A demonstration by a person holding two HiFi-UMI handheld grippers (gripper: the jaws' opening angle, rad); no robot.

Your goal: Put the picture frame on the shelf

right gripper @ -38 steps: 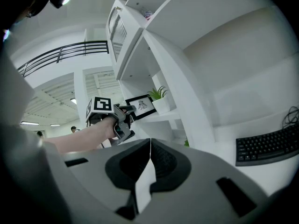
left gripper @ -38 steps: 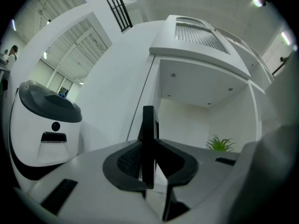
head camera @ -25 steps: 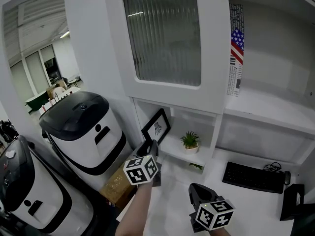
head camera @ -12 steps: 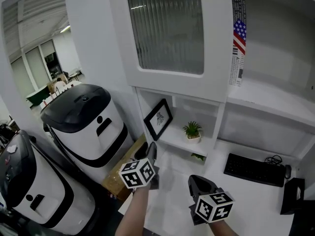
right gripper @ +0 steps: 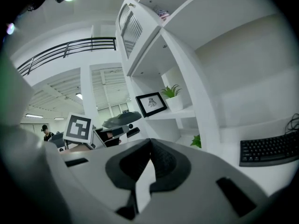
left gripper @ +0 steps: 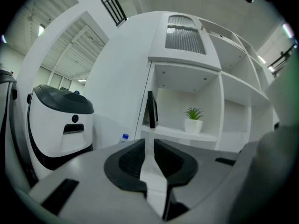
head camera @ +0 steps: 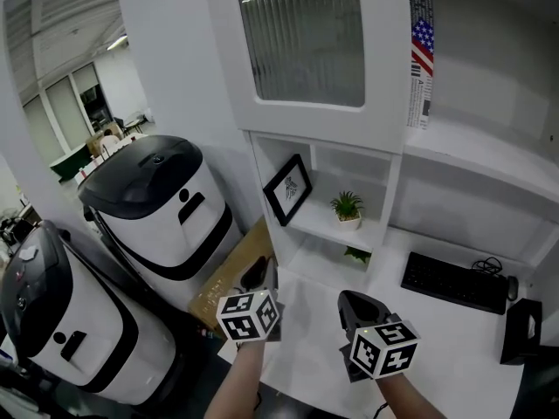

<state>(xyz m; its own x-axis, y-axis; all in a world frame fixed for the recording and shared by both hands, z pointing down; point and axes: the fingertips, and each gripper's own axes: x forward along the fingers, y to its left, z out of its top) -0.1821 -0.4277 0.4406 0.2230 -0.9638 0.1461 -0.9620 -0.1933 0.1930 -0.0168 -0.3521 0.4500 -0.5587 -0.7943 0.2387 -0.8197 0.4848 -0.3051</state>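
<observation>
Picture frame [head camera: 289,188] stands at the shelf's [head camera: 325,230] left end, apart from the plant [head camera: 348,208]. Left gripper [head camera: 258,271] hangs clear of the shelf edge, jaws just narrowed, empty. Right gripper [head camera: 357,304] closed, empty.

No words or numbers can be read. A label [head camera: 421,55] on a wall of the shelf unit [head camera: 472,175] bears a United States flag; the print below it is too small to read. The far bin [head camera: 157,225] and near bin [head camera: 52,304] each carry a black person-like pictogram. The left cube [head camera: 249,315] and right cube [head camera: 383,350] show black-and-white square codes.
</observation>
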